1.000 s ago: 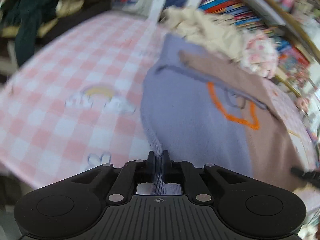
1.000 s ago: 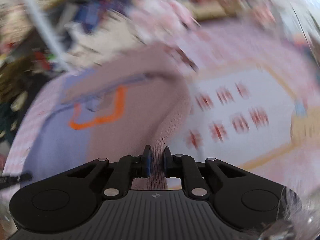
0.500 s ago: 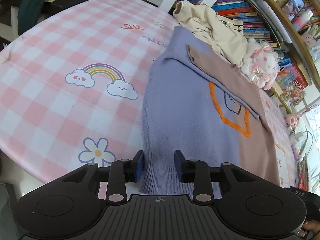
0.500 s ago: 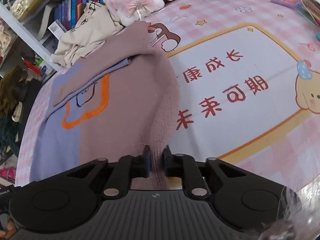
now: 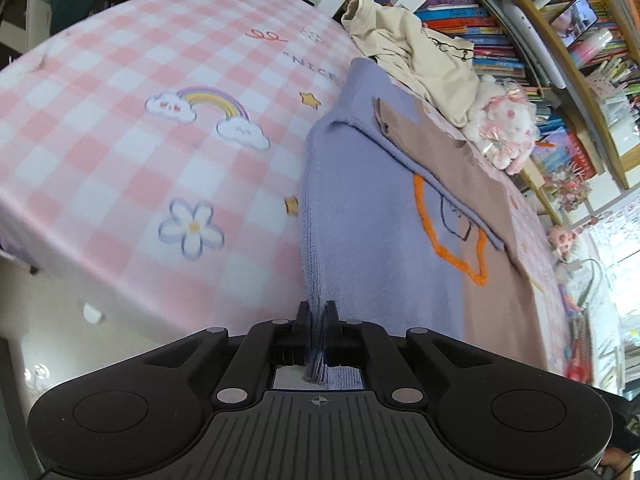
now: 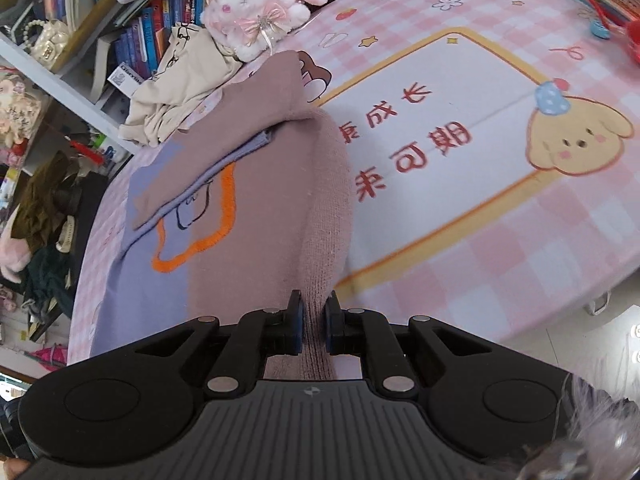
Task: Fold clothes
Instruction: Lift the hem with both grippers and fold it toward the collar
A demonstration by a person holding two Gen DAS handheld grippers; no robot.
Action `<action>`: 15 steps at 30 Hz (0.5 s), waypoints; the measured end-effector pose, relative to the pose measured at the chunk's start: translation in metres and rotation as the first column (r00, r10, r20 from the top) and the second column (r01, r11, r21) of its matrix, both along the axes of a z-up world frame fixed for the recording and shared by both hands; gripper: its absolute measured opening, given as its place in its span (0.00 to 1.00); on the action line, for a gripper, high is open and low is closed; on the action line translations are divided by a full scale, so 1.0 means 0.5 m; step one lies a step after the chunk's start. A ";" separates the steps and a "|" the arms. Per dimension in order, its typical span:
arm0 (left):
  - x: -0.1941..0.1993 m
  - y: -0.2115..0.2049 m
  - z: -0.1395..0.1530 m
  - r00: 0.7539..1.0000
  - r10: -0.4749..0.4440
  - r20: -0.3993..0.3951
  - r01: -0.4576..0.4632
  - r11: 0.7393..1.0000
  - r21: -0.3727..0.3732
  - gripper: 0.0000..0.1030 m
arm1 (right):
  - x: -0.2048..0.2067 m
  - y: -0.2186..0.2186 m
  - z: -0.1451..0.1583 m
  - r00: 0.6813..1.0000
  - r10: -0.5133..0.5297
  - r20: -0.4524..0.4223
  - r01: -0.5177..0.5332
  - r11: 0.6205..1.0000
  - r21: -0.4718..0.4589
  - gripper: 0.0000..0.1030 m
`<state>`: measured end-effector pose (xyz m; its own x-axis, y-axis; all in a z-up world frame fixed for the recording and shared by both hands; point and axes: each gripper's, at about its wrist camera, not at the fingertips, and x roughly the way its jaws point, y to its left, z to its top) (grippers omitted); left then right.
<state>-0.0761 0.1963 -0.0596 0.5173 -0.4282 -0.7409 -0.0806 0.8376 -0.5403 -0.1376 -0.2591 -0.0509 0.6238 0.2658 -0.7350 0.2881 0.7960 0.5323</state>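
A: Left claw (image 5: 318, 312) status?
B: Clamped on the near hem of the sweater (image 5: 360, 220), lilac half, fabric bunched between the fingers.
A: Right claw (image 6: 313, 312)?
B: Also pinched tight, on the brown half's near hem.
A: Where's the garment?
B: Flat on the pink checked table (image 5: 140, 160), sleeves folded across the chest, near edge lifted by both claws. Cream garment (image 5: 416, 52) and plush bunny (image 5: 504, 124) lie past its far end, by the bookshelf (image 5: 480, 32).
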 end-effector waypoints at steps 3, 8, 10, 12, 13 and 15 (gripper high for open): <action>-0.037 0.001 0.006 1.000 0.006 -0.005 -0.006 1.000 -0.029 0.03 | -0.033 -0.013 0.003 1.000 0.004 0.002 -0.004 1.000 0.016 0.10; -0.095 0.010 0.016 0.999 0.032 -0.006 -0.032 0.997 -0.064 0.03 | -0.094 -0.032 0.004 1.000 0.010 -0.001 -0.010 0.998 0.055 0.10; -0.115 0.012 0.015 0.999 0.042 -0.014 -0.042 0.996 -0.079 0.03 | -0.117 -0.035 0.004 1.000 0.014 -0.003 -0.014 0.998 0.064 0.10; -0.134 0.012 0.015 0.999 0.044 -0.022 -0.046 0.996 -0.083 0.03 | -0.139 -0.036 0.004 1.000 0.018 -0.004 -0.018 0.998 0.067 0.10; -0.143 0.011 0.015 0.999 0.042 -0.024 -0.044 0.996 -0.082 0.03 | -0.149 -0.037 0.002 1.000 0.019 -0.007 -0.019 0.997 0.071 0.10; -0.158 0.010 0.019 0.999 0.044 -0.021 -0.046 0.995 -0.089 0.03 | -0.166 -0.040 -0.001 1.000 0.022 -0.014 -0.021 0.997 0.078 0.10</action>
